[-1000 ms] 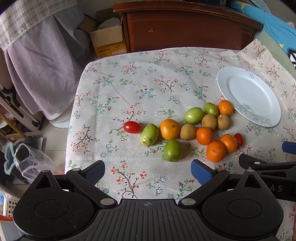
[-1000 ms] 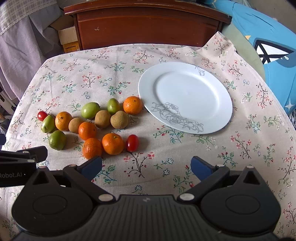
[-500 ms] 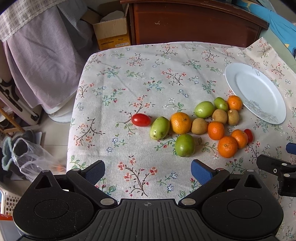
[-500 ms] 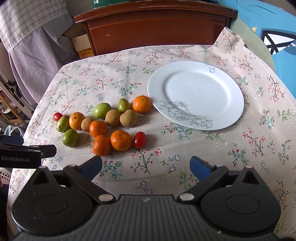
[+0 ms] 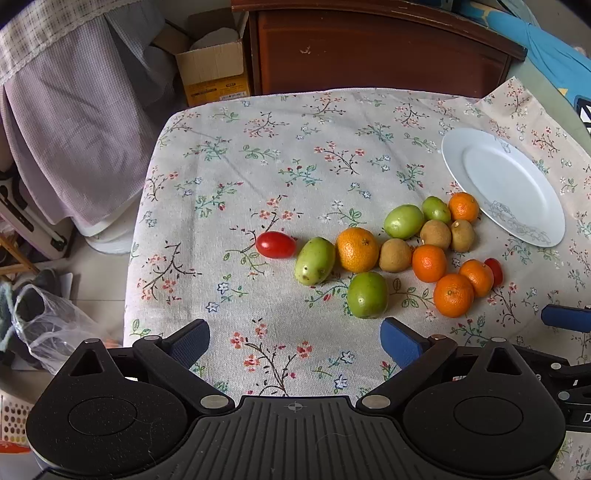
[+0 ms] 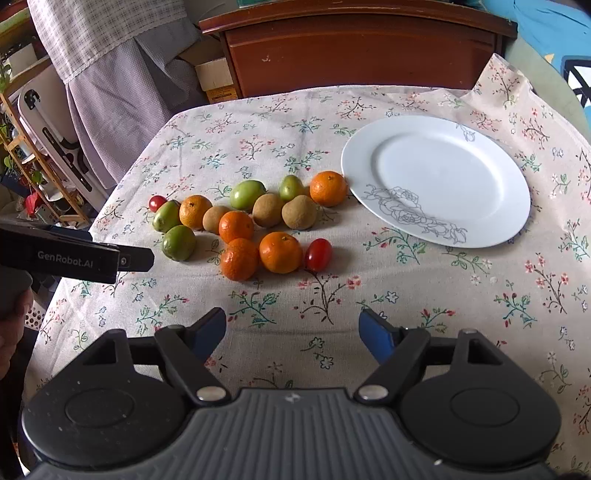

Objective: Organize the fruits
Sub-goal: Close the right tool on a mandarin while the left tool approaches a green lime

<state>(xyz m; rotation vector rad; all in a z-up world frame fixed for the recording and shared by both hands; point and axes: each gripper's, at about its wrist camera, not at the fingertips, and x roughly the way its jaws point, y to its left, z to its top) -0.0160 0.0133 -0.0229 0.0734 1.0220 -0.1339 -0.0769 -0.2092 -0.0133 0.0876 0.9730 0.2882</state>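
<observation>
A cluster of fruit lies on the floral tablecloth (image 5: 295, 173): several oranges (image 6: 280, 252), several green fruits (image 5: 367, 295), three brown kiwis (image 6: 299, 211) and two red cherry tomatoes (image 5: 275, 244) (image 6: 318, 254). An empty white plate (image 6: 439, 173) sits to the right of the cluster. My left gripper (image 5: 295, 339) is open and empty, above the table's near side, short of the fruit. My right gripper (image 6: 293, 334) is open and empty, near the front edge, in front of the oranges. The left gripper's body also shows in the right wrist view (image 6: 74, 258).
A dark wooden cabinet (image 5: 380, 51) stands behind the table. A cardboard box (image 5: 214, 70) and hanging purple cloth (image 5: 74, 129) are at the back left. A plastic bag (image 5: 40, 328) lies on the floor left of the table edge. Blue fabric (image 6: 546, 33) is at the far right.
Both grippers have pulled back and shifted left, so the fruit and plate sit further right and farther off in the views. The right gripper's jaws have narrowed slightly. No fruit has moved.
</observation>
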